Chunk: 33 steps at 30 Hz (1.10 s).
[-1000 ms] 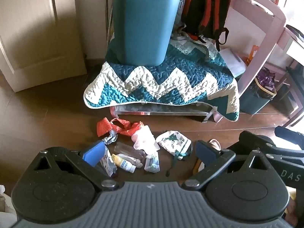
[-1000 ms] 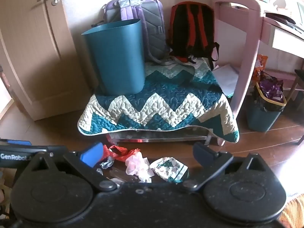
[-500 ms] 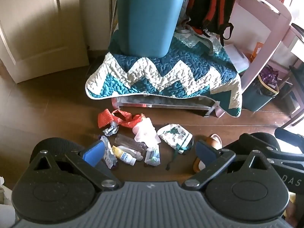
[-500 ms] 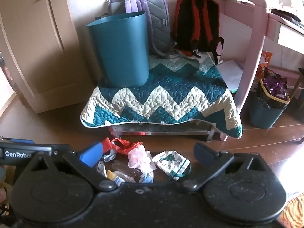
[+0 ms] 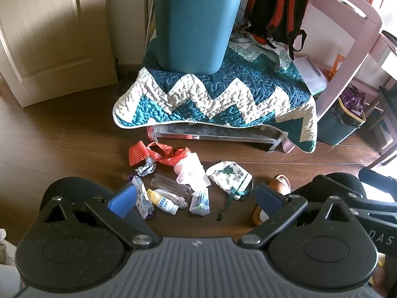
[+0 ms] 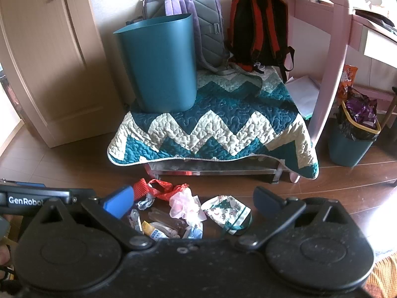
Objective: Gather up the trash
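One teal bin point(image 5: 196, 22), two backpacks point(image 6: 258, 27) – both grippers' fingers point(image 5: 122, 200) wide apart

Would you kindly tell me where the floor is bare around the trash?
Bare floor lies left of the trash pile, toward the door. It's crowded between pile and quilt; a sandal sits right.

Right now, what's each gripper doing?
Left gripper: open, holding nothing, above the floor trash.
Right gripper: open, holding nothing.
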Motion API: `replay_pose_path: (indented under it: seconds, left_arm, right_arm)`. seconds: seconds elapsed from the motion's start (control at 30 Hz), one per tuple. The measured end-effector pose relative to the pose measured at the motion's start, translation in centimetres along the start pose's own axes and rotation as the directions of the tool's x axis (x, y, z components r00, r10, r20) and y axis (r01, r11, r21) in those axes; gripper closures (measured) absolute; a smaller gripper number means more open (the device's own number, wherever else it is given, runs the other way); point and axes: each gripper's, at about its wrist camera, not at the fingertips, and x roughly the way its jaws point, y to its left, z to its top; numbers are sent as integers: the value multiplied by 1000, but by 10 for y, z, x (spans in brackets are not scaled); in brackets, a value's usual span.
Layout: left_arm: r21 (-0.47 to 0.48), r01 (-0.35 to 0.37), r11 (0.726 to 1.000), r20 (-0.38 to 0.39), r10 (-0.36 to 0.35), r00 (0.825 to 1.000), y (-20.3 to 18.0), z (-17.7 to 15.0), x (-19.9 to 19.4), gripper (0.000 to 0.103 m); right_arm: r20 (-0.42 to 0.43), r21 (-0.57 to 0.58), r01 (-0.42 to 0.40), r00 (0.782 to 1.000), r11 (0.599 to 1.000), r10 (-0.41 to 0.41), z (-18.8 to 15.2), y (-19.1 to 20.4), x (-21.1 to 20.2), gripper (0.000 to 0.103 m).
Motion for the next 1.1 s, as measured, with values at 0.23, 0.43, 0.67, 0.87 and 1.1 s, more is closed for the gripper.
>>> replay_pose_path:
  seconds: [0.23,0.43,0.67,0.87,1.1]
  left_arm:
    - [1,-3,1000,6,3,1000,3,7,-1,1]
    - [2,-9,1000,18,9,1000,5,10,-4,1]
    - [1,-10,1000,19,10,1000,3,12,-5,1]
    - [5,-17,1000,33,17,999,-2,16,-9,1]
    - [9,-25,1000,57,24,998,-7,15,-13,1]
  right_arm:
    - [-1,-1,0,1000,1000,0,1,-1,0,0]
    - [3,-2,0,1000,1000,0,0,-1,0,0]
    - [-3,1,-6,1000,1000,6,1,-1,-1,0]
    - [10,-4,-9,1000,1000,9,2,2,-2,0]
    - [23,-2,-13,1000,1000,13,3,1,-2,0]
